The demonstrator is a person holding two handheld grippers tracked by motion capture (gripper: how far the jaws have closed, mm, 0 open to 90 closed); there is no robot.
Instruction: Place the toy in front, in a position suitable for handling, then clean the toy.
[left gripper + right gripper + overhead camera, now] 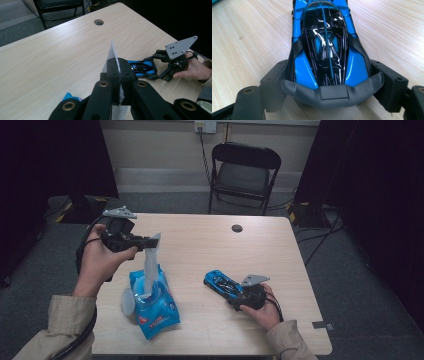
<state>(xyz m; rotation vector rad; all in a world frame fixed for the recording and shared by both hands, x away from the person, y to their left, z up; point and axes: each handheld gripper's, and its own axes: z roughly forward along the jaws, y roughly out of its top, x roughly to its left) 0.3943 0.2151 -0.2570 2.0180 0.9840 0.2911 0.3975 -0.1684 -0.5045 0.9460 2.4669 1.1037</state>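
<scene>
A blue pack of wet wipes (156,307) lies on the table at the front left, its flap open. A white wipe (149,262) stretches up out of it. My left gripper (151,241) is shut on the wipe's top end, held above the pack. In the left gripper view the wipe (113,53) sticks up from between the closed jaws of the left gripper (120,75). A blue and black toy car (222,284) rests on the table at the front right. My right gripper (239,295) is shut on its rear; the pads press both sides of the car (324,42).
The wooden table (200,240) has a round cable hole (237,228) near its far edge. A black folding chair (243,172) stands behind the table. Cables run over the grey floor at the right.
</scene>
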